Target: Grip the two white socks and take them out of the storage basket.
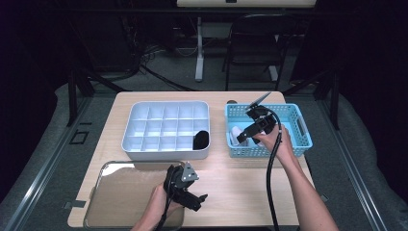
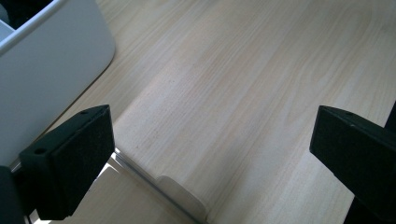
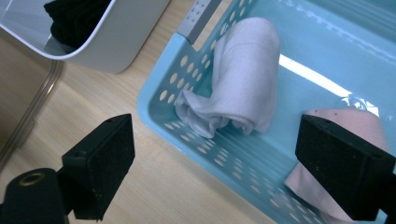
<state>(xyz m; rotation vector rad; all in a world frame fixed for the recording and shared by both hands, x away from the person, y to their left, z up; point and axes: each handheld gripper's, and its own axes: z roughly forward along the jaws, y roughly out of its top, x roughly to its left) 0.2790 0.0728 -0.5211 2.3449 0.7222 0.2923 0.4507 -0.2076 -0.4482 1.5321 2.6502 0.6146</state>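
The rolled white sock [image 3: 243, 77] lies inside the light blue basket [image 3: 161, 100], against its near-left wall, in the upper middle of the right gripper view. Its long axis runs from the upper right of that frame down to the lower left, where the loose end bunches toward the basket's corner. A pink rolled cloth [image 3: 369, 128] sits just beside it, at the right edge, partly behind the right-hand pad.

The right gripper [image 3: 215, 170] hangs above the basket's corner with its jaws wide and nothing between them; the sock lies ahead of and above the gap in the frame, slightly right of centre. The roll stands roughly along the line of approach, so a grasp would likely take it across its width.

In the high view the right gripper [image 1: 244, 138] is over the basket's left end at right of centre, plainly the nearer one. The left gripper [image 1: 199, 201] rests low in the frame on the bench [image 1: 231, 178], by a tray [image 1: 115, 192], jaws wide and empty. The white divided box [image 1: 166, 126], holding a black item [image 1: 201, 139], lies left of the basket.
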